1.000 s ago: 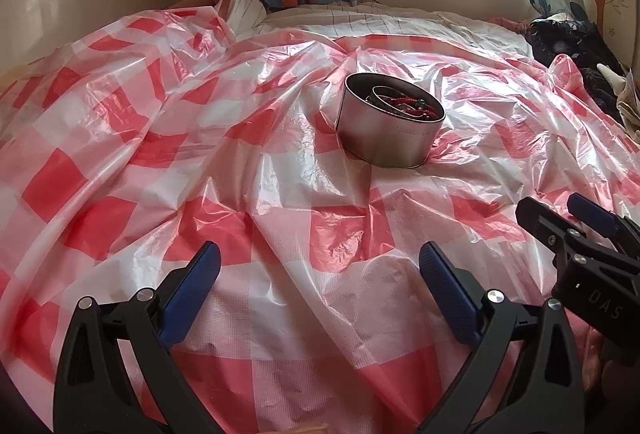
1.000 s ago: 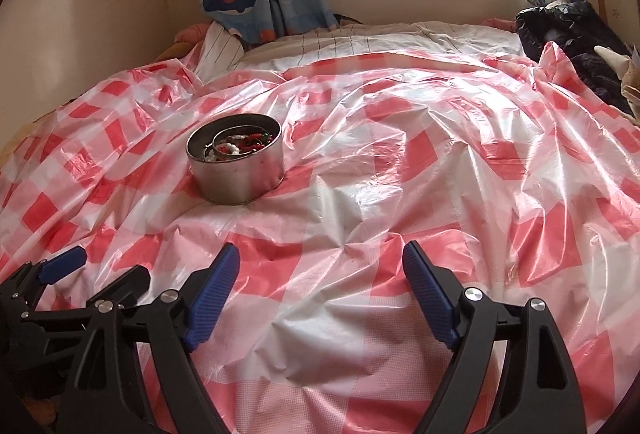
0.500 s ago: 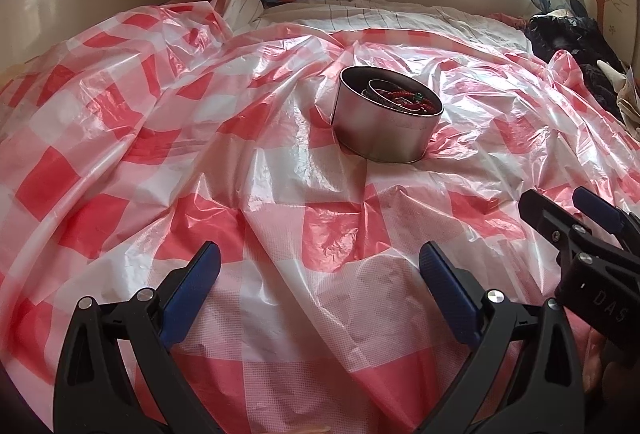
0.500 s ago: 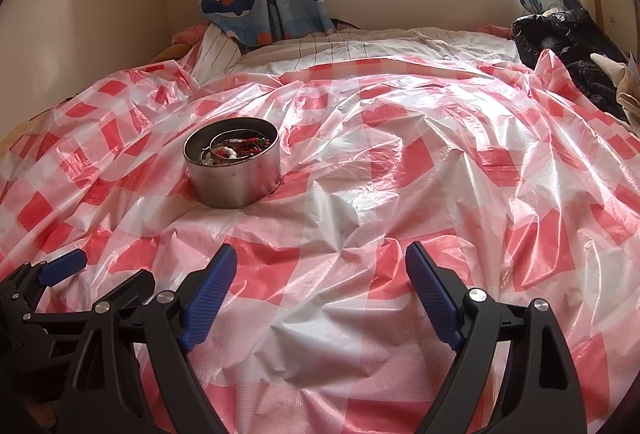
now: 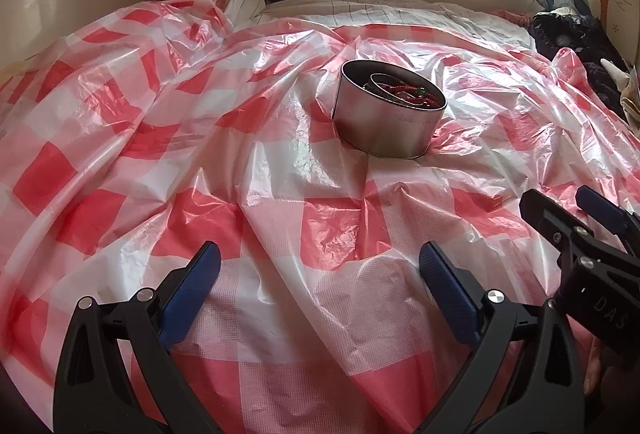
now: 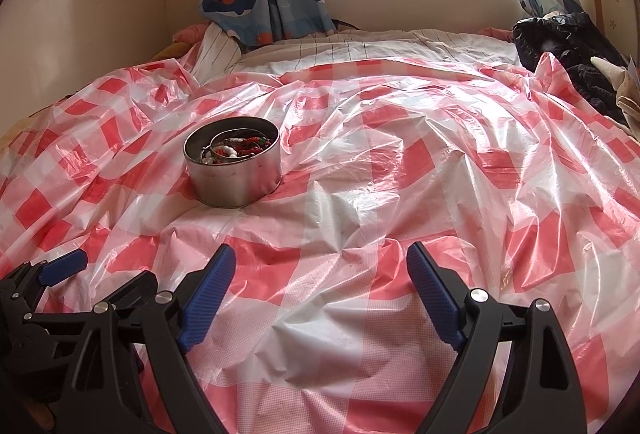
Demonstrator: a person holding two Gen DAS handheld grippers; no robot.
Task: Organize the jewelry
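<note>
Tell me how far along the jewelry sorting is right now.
Done: nothing visibly; the jewelry lies tangled inside the metal tin on the checked plastic sheet. In hand: nothing; left gripper and right gripper are open and empty, short of the tin. Left: everything.

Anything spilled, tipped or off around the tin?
Nothing spilled. The round silver metal tin sits upright on the crumpled red-and-white checked plastic sheet, with the tangled red and white jewelry all inside. Only oddity: the sheet is heavily wrinkled, so the footing is uneven.
</note>
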